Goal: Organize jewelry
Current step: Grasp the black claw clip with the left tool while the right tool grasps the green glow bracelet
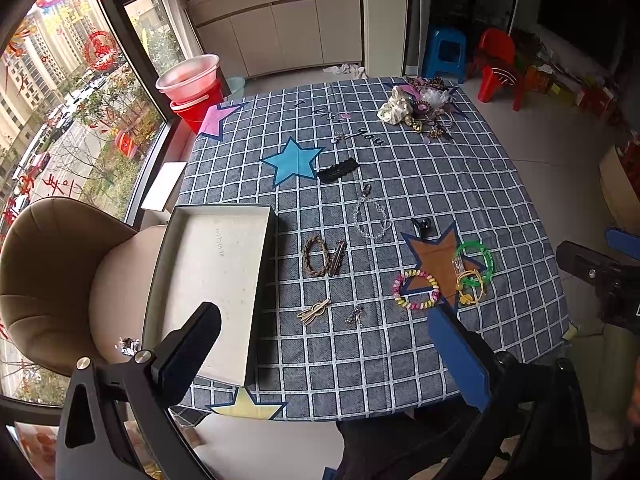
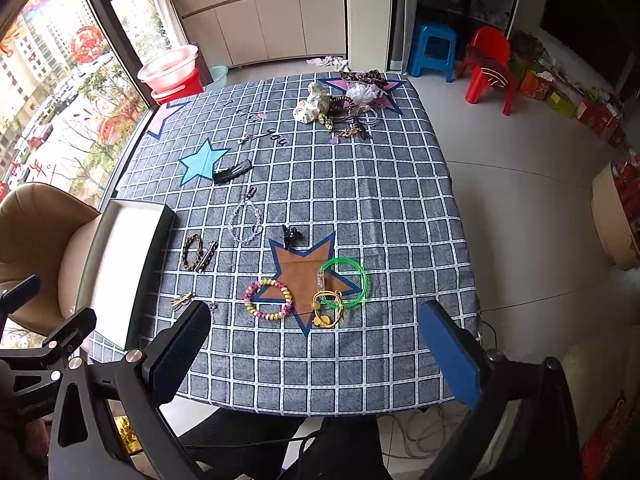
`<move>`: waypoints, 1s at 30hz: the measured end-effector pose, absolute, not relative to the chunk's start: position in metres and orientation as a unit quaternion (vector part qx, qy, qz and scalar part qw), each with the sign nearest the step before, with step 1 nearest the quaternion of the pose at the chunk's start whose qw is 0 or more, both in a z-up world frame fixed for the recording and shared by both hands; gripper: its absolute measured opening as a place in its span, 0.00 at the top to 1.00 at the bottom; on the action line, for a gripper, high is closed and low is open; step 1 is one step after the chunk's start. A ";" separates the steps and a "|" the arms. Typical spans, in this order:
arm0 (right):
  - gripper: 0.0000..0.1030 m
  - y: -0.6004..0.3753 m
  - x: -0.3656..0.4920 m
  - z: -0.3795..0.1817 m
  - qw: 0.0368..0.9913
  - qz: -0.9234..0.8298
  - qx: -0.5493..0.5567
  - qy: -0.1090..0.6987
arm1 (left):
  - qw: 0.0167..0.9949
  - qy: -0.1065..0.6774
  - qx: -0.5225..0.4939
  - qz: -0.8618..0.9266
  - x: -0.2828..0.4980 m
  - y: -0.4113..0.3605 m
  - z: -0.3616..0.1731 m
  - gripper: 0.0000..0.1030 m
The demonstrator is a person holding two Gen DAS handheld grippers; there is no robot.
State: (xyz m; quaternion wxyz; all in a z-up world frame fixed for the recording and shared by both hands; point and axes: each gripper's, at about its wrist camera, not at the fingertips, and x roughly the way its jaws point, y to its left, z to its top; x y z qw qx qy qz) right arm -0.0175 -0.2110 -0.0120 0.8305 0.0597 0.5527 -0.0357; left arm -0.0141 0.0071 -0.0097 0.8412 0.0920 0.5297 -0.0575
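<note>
A white open box (image 1: 212,276) sits at the table's left edge; it also shows in the right wrist view (image 2: 120,264). Loose jewelry lies on the checked cloth: a green bangle (image 1: 476,260) (image 2: 346,282), a pastel bead bracelet (image 1: 416,290) (image 2: 268,299), a yellow hair tie (image 2: 326,312), a brown braided bracelet (image 1: 315,256) (image 2: 193,252), a clear bead chain (image 1: 370,218), a black clip (image 1: 338,170). A heap of scrunchies and hair pieces (image 1: 420,106) (image 2: 344,104) lies far back. My left gripper (image 1: 324,344) and right gripper (image 2: 316,344) are open, empty, above the near edge.
A beige chair (image 1: 52,276) stands left of the table. Red and pink buckets (image 1: 192,88) stand by the window. A blue stool (image 2: 434,48) and a red child's chair (image 2: 488,64) stand on the floor at the back right.
</note>
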 end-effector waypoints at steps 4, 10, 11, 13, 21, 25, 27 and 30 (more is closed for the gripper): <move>0.00 -0.212 -0.017 -0.014 0.828 -0.039 0.062 0.556 | 0.839 0.533 0.092 -0.061 -0.012 0.007 -0.012 0.00; 0.00 -0.214 -0.017 -0.018 0.824 -0.046 0.066 0.560 | 0.835 0.538 0.094 -0.065 -0.008 0.006 -0.015 0.00; 0.00 -0.214 -0.017 -0.018 0.824 -0.047 0.067 0.561 | 0.835 0.538 0.095 -0.066 -0.008 0.006 -0.015 0.00; 0.00 -0.214 -0.017 -0.019 0.823 -0.049 0.067 0.562 | 0.834 0.539 0.095 -0.067 -0.006 0.006 -0.016 0.00; 0.00 -0.222 -0.016 -0.025 0.819 -0.055 0.083 0.565 | 0.830 0.548 0.081 -0.065 0.001 0.016 -0.025 0.00; 0.00 -0.237 -0.017 -0.038 0.808 -0.072 0.101 0.576 | 0.816 0.570 0.068 -0.070 0.008 0.025 -0.047 0.00; 0.00 -0.246 -0.019 -0.050 0.798 -0.085 0.112 0.587 | 0.806 0.584 0.060 -0.075 0.012 0.028 -0.062 0.00; 0.00 -0.256 -0.024 -0.071 0.780 -0.103 0.120 0.605 | 0.793 0.601 0.065 -0.076 0.019 0.029 -0.087 0.00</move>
